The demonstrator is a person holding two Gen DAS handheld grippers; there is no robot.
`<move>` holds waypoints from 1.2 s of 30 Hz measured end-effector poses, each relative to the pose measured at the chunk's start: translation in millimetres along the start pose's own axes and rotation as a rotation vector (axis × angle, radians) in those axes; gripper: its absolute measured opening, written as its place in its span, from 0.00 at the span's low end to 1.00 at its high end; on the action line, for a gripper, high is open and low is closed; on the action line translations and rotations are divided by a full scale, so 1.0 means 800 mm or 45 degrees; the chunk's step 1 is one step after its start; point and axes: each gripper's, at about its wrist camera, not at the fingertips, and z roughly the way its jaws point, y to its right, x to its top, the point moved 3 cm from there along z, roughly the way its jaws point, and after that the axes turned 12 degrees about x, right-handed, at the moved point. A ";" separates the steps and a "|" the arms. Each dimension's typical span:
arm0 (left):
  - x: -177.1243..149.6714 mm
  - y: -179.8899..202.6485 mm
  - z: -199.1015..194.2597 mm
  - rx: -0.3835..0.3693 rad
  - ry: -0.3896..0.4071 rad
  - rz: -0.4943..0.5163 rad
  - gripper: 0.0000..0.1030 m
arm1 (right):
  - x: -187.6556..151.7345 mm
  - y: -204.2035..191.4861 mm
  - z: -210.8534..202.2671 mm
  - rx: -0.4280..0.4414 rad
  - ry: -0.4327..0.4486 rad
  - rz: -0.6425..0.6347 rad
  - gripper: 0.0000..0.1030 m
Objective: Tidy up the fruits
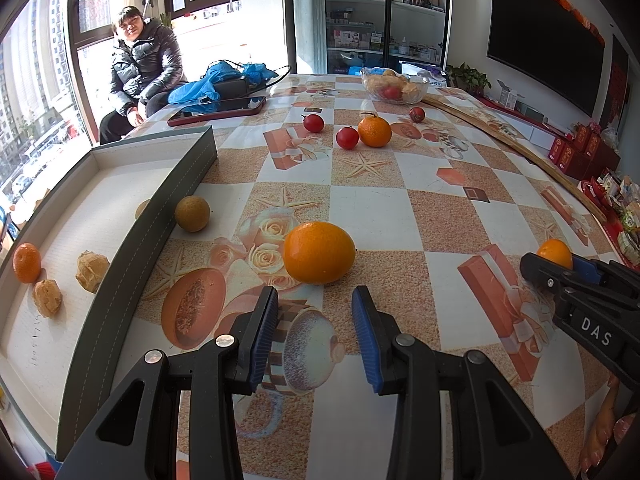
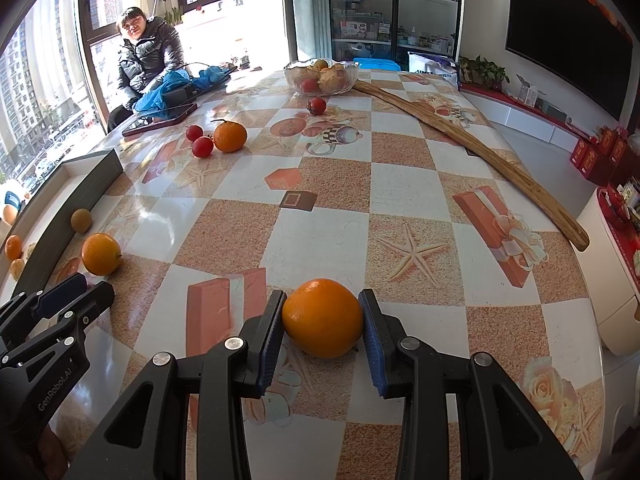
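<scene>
A large orange [image 1: 319, 252] lies on the table just ahead of my left gripper [image 1: 316, 296], which is open with nothing between its blue pads. To its left stands a grey tray [image 1: 152, 220] with a white floor. It holds a small orange [image 1: 27, 263] and two beige knobbly fruits [image 1: 92, 271]. A round brown fruit [image 1: 192, 213] rests against the tray's outer wall. My right gripper [image 2: 323, 294] is shut on a second orange [image 2: 322, 317] that sits on the tablecloth, both pads against its sides. The left gripper [image 2: 78, 294] shows at the left edge of the right wrist view.
Farther back lie a mandarin [image 1: 374, 131] and three small red fruits [image 1: 347, 137]. A glass bowl [image 1: 394, 86] of fruit stands at the far edge. A long wooden stick [image 2: 480, 152] runs along the right side. A phone [image 1: 218, 110], blue cloth and a seated person [image 1: 144, 64] are at the far left.
</scene>
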 end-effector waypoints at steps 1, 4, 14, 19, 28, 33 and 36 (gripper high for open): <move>0.000 0.000 0.000 -0.001 0.000 -0.001 0.40 | -0.001 -0.001 0.000 -0.004 -0.001 -0.003 0.37; 0.000 0.000 0.000 -0.001 0.000 -0.001 0.40 | -0.002 0.000 0.000 -0.013 -0.004 -0.010 0.37; 0.003 0.000 0.000 -0.022 -0.047 -0.001 0.38 | -0.001 0.001 0.000 -0.037 -0.023 -0.039 0.37; 0.009 -0.011 -0.001 -0.187 -0.177 -0.062 0.10 | 0.006 -0.003 0.000 0.015 -0.117 -0.016 0.37; 0.013 -0.041 -0.017 -0.277 -0.168 -0.114 0.09 | 0.008 0.000 -0.019 0.084 -0.154 0.072 0.37; 0.016 -0.051 -0.018 -0.308 -0.146 -0.098 0.19 | 0.000 -0.008 -0.015 0.064 -0.163 0.037 0.37; 0.029 -0.044 -0.019 -0.336 -0.104 -0.052 0.64 | -0.005 -0.008 -0.014 0.063 -0.153 0.042 0.37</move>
